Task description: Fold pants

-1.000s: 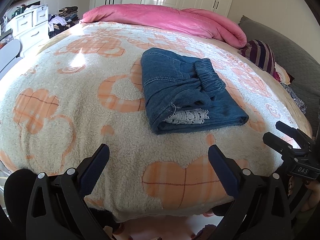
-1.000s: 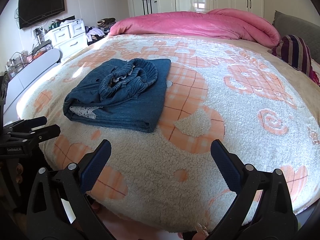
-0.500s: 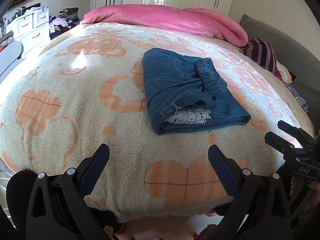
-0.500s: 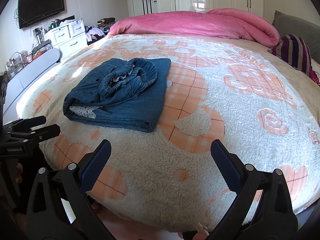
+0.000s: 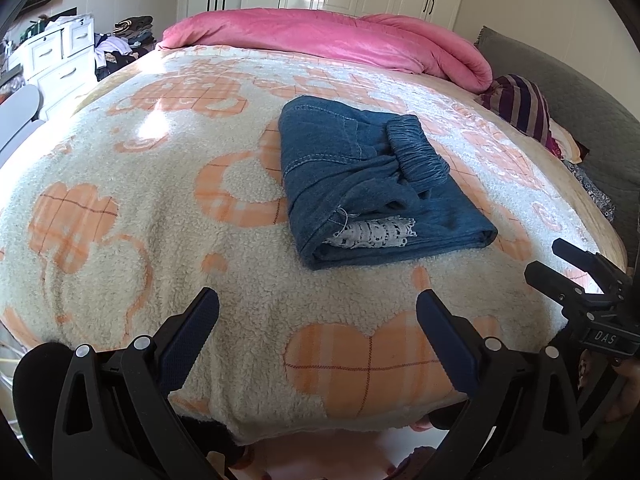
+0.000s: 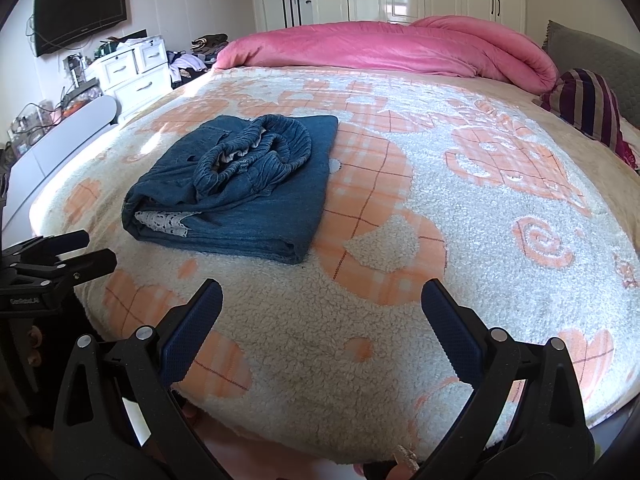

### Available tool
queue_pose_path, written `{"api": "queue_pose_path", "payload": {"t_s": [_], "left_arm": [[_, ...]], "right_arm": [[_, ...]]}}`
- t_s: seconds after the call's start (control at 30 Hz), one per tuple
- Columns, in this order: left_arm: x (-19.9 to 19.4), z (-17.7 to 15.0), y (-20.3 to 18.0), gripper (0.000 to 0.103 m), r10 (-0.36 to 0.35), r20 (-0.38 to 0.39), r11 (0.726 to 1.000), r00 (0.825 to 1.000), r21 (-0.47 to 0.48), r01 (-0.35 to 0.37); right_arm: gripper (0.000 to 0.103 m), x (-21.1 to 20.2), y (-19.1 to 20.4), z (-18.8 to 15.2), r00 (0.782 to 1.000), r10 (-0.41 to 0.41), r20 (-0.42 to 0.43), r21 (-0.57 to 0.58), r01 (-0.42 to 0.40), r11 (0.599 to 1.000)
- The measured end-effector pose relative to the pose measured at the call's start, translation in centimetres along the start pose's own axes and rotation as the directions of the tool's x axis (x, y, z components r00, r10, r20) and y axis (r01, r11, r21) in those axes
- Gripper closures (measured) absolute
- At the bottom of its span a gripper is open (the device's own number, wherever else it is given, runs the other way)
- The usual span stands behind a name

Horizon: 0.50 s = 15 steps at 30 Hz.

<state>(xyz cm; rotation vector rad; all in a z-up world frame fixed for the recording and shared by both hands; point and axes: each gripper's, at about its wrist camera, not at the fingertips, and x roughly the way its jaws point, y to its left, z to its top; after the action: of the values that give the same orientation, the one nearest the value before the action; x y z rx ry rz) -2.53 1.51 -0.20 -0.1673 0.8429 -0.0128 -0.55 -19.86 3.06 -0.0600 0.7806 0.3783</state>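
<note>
Blue denim pants (image 5: 372, 184) lie folded in a compact rectangle on the fleece bed cover (image 5: 140, 208), waistband bunched on top and white lace showing at the near edge. They also show in the right wrist view (image 6: 240, 196). My left gripper (image 5: 318, 312) is open and empty, held back over the bed's near edge, apart from the pants. My right gripper (image 6: 322, 304) is open and empty, also near the front edge. Each gripper shows at the side of the other's view: the right one in the left wrist view (image 5: 580, 284), the left one in the right wrist view (image 6: 52, 256).
A rolled pink duvet (image 5: 340, 40) lies along the far side of the bed. A striped pillow (image 5: 520, 104) and a grey headboard (image 5: 580, 92) are at the right. White drawers (image 6: 132, 72) with clutter and a wall TV (image 6: 80, 10) stand at the left.
The left wrist view has shifted slightly, so the pants sit a little nearer and lower. The right gripper and the pants have not moved.
</note>
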Motion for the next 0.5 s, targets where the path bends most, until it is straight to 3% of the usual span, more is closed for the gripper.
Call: {"api": "queue_pose_path", "payload": {"t_s": [0.5], "left_arm": [[0.21,0.10,0.64,0.004,-0.003,-0.015,1.000,1.000,-0.020,0.002]], "right_arm": [[0.009,-0.01,-0.54,0.21,1.000,-0.026,-0.003,0.009,0.026,1.000]]}}
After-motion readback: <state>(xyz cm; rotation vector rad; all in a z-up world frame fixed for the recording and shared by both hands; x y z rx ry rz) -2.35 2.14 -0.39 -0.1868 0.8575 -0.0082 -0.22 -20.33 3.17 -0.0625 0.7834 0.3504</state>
